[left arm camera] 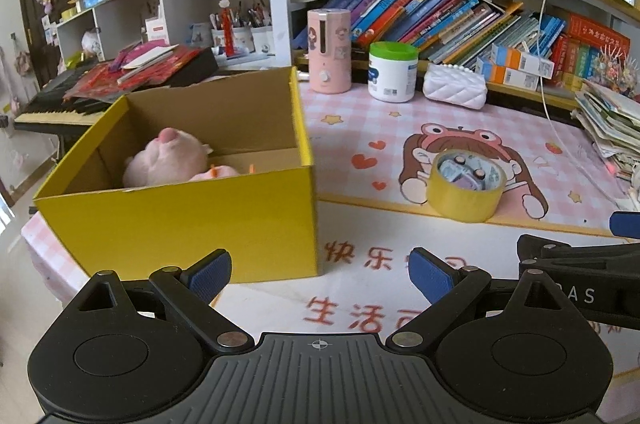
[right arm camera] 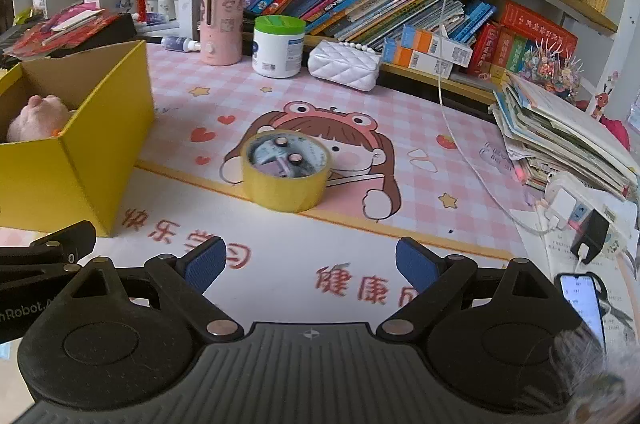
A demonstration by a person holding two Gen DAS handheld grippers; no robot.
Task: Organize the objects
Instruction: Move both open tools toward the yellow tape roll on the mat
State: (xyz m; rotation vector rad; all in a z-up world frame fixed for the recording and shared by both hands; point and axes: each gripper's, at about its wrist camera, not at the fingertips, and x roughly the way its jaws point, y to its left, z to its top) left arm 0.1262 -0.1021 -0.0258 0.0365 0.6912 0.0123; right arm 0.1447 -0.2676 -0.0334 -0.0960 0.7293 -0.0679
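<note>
A yellow cardboard box (left arm camera: 192, 220) stands open on the desk mat, with a pink plush toy (left arm camera: 164, 157) inside; the box (right arm camera: 96, 159) and the toy (right arm camera: 36, 123) also show at the left of the right wrist view. A roll of yellow tape (left arm camera: 464, 197) lies flat on the mat, with small items inside its core; it sits ahead of my right gripper (right arm camera: 310, 264) in the right wrist view (right arm camera: 286, 189). My left gripper (left arm camera: 320, 274) is open and empty, just in front of the box's right corner. My right gripper is open and empty, short of the tape.
At the back stand a pink humidifier (right arm camera: 221, 23), a white jar with a green lid (right arm camera: 278, 45) and a white quilted purse (right arm camera: 344, 65), below shelves of books. A paper stack (right arm camera: 560, 139), a charger (right arm camera: 592, 236), a cable and a phone (right arm camera: 582, 304) lie at right.
</note>
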